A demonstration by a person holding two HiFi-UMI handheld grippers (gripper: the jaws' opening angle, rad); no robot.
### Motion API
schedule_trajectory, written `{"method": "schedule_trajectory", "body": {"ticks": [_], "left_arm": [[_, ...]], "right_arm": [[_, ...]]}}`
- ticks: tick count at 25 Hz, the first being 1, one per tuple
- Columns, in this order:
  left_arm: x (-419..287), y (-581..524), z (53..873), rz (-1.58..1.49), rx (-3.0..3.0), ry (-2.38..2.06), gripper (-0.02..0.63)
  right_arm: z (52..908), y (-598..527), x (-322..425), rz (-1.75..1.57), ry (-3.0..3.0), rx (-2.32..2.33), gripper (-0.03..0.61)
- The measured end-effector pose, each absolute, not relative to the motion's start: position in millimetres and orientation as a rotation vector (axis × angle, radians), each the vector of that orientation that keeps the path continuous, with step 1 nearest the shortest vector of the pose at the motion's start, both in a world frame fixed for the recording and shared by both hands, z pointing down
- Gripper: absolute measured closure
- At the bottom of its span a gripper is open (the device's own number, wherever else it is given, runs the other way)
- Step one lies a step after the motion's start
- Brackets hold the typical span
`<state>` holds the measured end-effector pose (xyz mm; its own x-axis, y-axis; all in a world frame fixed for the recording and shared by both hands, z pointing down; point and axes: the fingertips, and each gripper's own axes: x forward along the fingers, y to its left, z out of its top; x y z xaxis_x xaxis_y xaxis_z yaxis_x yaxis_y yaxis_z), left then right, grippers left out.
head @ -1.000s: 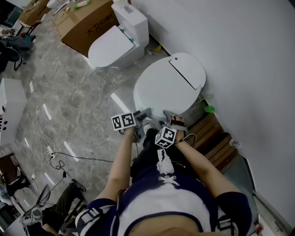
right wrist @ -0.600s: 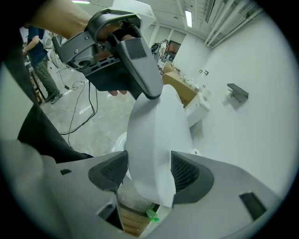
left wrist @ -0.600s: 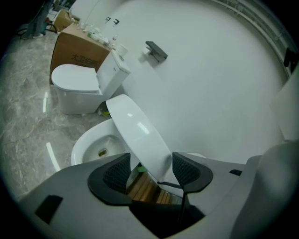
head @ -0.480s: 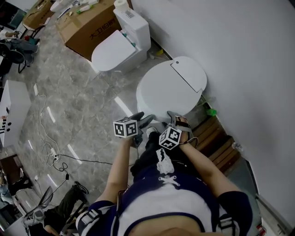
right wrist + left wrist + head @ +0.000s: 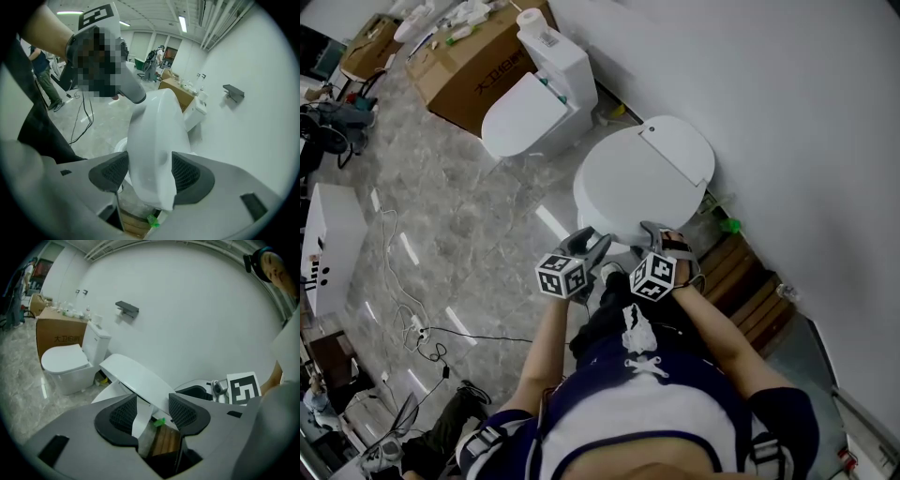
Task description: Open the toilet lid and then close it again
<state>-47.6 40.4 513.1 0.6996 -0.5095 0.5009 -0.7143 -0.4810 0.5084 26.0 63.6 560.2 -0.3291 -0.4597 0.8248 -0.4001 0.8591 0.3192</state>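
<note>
Head view: the toilet lid [image 5: 649, 173] is by the wall, with both grippers at its front rim, likely to share the lift.

Left gripper view: the left gripper [image 5: 152, 409] has its fingers, which have just been closing, loosely straddling the tilted rim.

Right gripper view: the right gripper [image 5: 150, 171] has its fingers clamped on the lid to raise it.

This is looking like a lab or test hall, not a bathroom: a toilet [image 5: 642, 178] and a second toilet [image 5: 530, 103] are standing on open floor [image 5: 459, 206], a box [image 5: 473, 66] sitting behind, cables [image 5: 422, 328] trailing.
</note>
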Motion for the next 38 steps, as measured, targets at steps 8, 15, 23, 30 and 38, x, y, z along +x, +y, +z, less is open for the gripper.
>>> {"method": "schedule_trajectory", "body": {"ticks": [8, 15, 23, 30, 38], "left_arm": [[-31, 24, 494, 0.438, 2.3, -1.027, 0.43], [-14, 8, 472, 0.456, 2.317, -1.032, 0.43], [13, -13, 444, 0.45, 2.334, -1.029, 0.43], [32, -27, 427, 0.412, 2.347, -1.015, 0.43], [40, -35, 401, 0.336, 2.399, -0.992, 0.43]], "right_arm": [[540, 51, 44, -0.024, -1.991, 0.686, 0.316], [518, 37, 61, 0.004, -2.016, 0.73, 0.315], [491, 18, 86, 0.029, -2.045, 0.811, 0.316], [474, 7, 107, 0.039, -2.061, 0.881, 0.315], [461, -4, 121, 0.047, -2.058, 0.92, 0.31]]}}
